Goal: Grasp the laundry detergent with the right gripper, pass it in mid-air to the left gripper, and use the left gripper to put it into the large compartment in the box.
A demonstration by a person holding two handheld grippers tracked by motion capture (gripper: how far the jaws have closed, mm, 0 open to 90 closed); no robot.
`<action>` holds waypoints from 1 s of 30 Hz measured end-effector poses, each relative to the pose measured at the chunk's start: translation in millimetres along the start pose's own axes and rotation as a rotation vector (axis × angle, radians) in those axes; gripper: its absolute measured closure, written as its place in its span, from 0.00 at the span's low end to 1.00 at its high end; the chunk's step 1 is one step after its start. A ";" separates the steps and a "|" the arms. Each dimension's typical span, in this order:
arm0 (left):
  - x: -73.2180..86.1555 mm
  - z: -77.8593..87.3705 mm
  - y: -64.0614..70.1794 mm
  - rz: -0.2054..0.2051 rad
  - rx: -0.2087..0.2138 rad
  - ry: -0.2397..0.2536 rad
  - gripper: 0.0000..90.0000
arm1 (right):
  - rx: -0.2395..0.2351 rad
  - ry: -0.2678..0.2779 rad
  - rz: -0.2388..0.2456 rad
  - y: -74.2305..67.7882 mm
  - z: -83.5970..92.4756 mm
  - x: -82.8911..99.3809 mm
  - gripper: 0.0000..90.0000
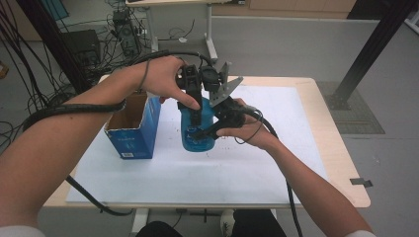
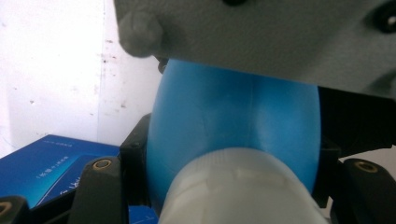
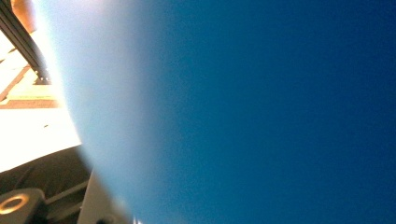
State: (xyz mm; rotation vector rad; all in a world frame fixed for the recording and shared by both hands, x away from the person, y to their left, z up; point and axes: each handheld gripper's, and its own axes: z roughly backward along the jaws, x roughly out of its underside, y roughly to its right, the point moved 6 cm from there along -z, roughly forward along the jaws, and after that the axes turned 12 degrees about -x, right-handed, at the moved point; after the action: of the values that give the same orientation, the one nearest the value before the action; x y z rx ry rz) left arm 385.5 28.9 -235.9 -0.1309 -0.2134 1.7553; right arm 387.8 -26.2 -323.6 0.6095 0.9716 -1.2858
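A blue bottle (image 1: 198, 137) stands upright on the white mat (image 1: 237, 168) in the high view. My left gripper (image 1: 193, 109) comes down from above, its black jaws closed on either side of the bottle's upper part. In the left gripper view the blue body (image 2: 233, 116) sits between the jaws, with a white neck piece (image 2: 238, 186) nearest the camera. My right gripper (image 1: 211, 127) reaches in from the right and is pressed to the bottle's side, shut on it. The bottle's blue wall (image 3: 257, 112) lies right against the lens in the right gripper view.
An open blue cardboard box (image 1: 132, 129) stands to the left of the bottle, also seen as the blue box (image 2: 56, 163). The right gripper's grey plate (image 2: 261, 37) hangs over the bottle. Cables trail from both hands. The wooden table edge (image 1: 346, 168) borders the mat.
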 end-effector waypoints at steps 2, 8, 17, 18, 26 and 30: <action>0.0 0.6 0.0 0.002 -0.001 0.003 0.42 | 0.001 0.003 0.002 0.2 0.3 -0.3 0.48; 0.4 1.3 0.6 0.005 0.004 0.002 0.42 | -0.005 0.008 0.002 -0.6 0.2 -0.9 0.48; 1.0 1.2 1.1 0.011 0.004 0.001 0.42 | -0.008 0.006 0.007 -1.0 -0.5 -1.0 0.47; 0.8 1.1 1.4 0.013 0.004 0.000 0.42 | -0.008 0.007 0.007 -1.0 -0.6 -0.9 0.47; 0.9 1.9 1.2 0.014 0.004 0.002 0.42 | -0.009 0.012 0.008 -1.2 -0.5 -1.4 0.47; 1.3 1.8 1.5 0.017 0.007 -0.004 0.42 | -0.007 0.007 0.013 -0.9 -0.4 -0.9 0.47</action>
State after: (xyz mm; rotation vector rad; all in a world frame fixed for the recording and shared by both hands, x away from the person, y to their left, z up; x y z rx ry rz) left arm 383.4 29.8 -234.5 -0.1241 -0.2094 1.7730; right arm 386.7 -25.6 -322.9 0.6141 0.9760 -1.2694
